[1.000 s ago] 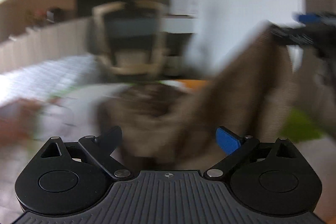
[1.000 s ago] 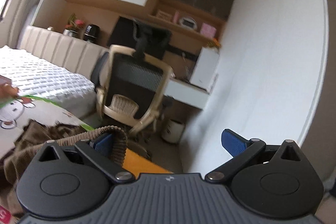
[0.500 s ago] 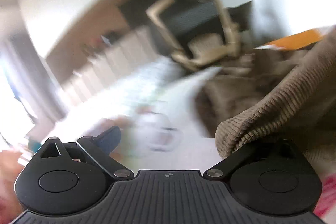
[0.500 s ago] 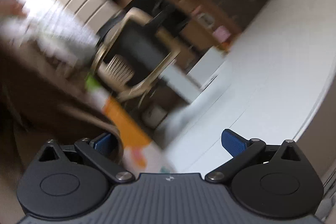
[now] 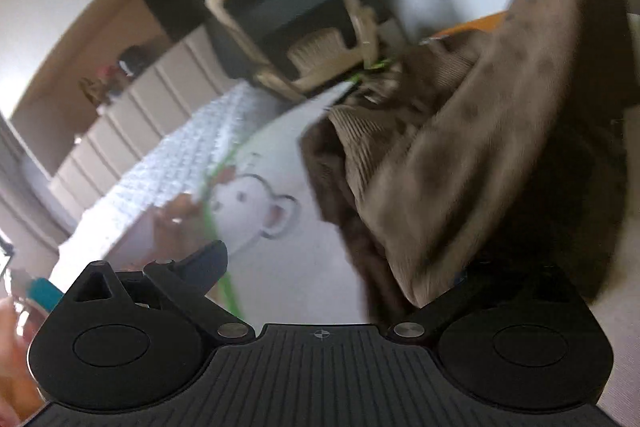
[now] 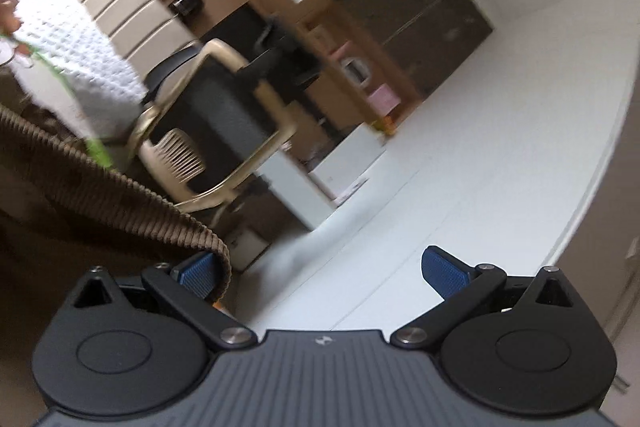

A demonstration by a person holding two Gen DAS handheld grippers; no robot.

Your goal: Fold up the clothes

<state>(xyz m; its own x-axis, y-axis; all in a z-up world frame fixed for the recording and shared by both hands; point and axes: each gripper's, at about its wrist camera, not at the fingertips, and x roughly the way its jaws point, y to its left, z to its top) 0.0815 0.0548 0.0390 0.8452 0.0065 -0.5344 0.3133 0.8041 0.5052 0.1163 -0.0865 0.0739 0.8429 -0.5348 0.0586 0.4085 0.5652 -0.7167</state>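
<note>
Comparing with half a second ago, your left gripper [image 5: 336, 267] has tipped a little less steeply: the office chair [image 5: 296, 27] now sits straight ahead and high above its fingers rather than off to the upper right, and the cartoon-print mat [image 5: 256, 211] lies just ahead of the left finger, its bear drawing sharper than in the smeared earlier view. The brown corduroy garment [image 5: 472, 163] fills everything ahead and to the right of that gripper, draped over its right finger and rising toward the top right corner; before, only a ribbed hem hung there, and now a broad, motion-blurred sheet of the cloth hangs in its place. The left gripper's jaws stand wide apart, though the right fingertip is buried under the fabric, so you cannot see how the cloth sits on it. Your right gripper [image 6: 320, 273] also stands wide open, both blue pads [image 6: 446, 273] showing, with the ribbed hem of the garment [image 6: 120, 195] curling over and touching its left pad; the right pad is bare. Compared with the earlier view, that hem reads crisply and stretches away to the left of the gripper as a taut edge, where it had been a dark blur. Ahead of the right gripper the chair [image 6: 216, 131] and the desk shelves [image 6: 360, 67] have steadied, still tilted, and the white quilted bed [image 6: 72, 47] lies far up to the left.
</note>
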